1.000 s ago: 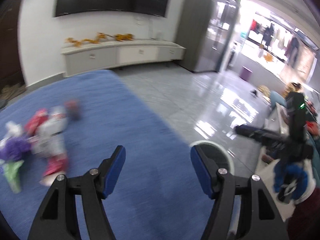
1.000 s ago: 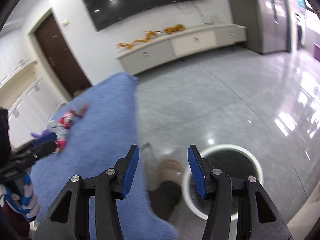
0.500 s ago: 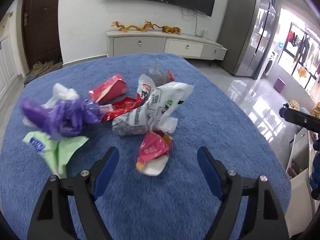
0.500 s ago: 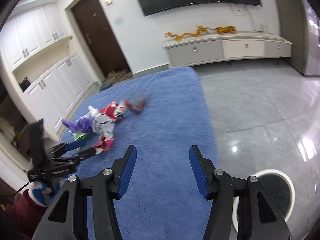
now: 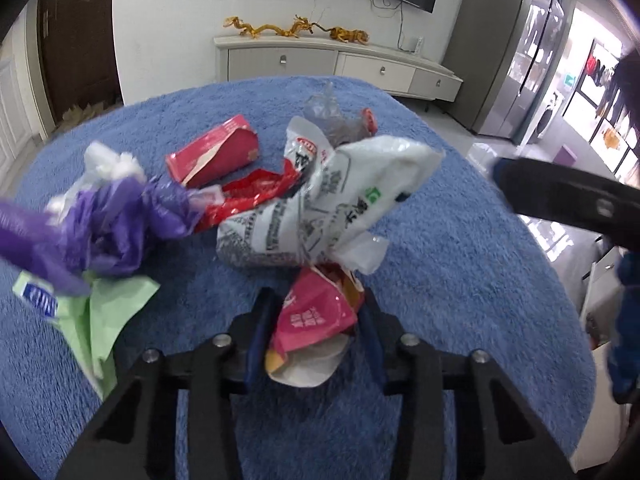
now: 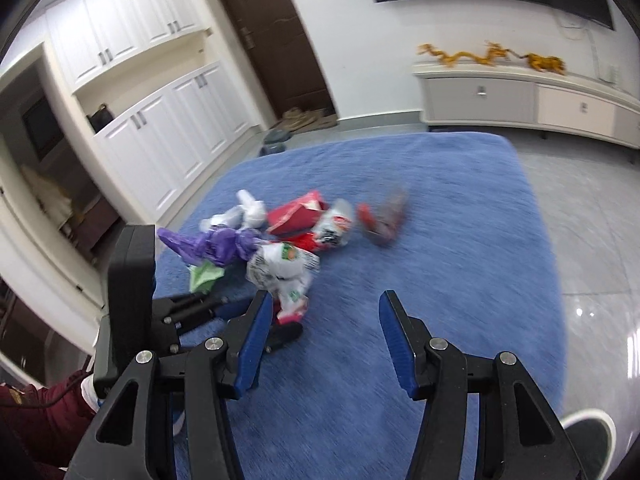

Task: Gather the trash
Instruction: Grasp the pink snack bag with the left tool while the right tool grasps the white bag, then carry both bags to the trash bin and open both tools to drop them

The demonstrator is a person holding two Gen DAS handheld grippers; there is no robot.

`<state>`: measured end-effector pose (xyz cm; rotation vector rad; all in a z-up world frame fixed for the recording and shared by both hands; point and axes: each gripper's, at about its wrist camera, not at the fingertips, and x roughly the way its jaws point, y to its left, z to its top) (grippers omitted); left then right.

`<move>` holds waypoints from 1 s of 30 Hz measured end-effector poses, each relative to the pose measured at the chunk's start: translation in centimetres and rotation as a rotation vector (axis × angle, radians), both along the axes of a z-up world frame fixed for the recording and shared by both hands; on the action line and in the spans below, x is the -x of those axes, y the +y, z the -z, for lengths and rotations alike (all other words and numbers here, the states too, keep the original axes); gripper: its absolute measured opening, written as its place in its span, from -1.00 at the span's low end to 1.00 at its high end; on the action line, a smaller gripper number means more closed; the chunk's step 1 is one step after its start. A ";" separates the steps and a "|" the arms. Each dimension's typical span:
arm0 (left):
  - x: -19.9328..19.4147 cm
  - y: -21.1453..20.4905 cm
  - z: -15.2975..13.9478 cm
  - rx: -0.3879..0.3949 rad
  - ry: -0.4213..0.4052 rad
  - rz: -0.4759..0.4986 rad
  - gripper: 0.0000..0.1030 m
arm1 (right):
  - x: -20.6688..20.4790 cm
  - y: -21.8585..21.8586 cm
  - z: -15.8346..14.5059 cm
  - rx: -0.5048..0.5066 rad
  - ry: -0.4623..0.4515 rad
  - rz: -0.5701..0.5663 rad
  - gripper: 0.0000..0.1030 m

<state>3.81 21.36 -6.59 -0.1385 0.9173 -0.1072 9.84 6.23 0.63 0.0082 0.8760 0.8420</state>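
Living room around a blue rug

Beyond the rug stands a low white cabinet bearing golden dragon figurines, a dark door left of it.

Motion blur smears the purple bag and crushed bottle.

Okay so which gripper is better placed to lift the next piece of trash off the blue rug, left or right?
Left. The left gripper already has its fingers on either side of the pink snack wrapper. The right gripper is open over bare blue rug, with nothing between its fingers.
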 end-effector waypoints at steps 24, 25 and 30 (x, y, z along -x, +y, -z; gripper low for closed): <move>11.0 2.7 -3.5 0.037 -0.072 -0.072 -0.36 | -0.8 8.6 3.9 0.020 0.073 -0.113 -0.33; 11.3 2.5 -3.8 0.029 -0.078 -0.072 -0.36 | -0.5 8.1 3.7 0.015 0.069 -0.112 -0.34; 12.7 1.8 -5.6 0.015 -0.118 -0.057 -0.36 | 2.6 4.2 1.1 -0.034 0.034 -0.103 -0.36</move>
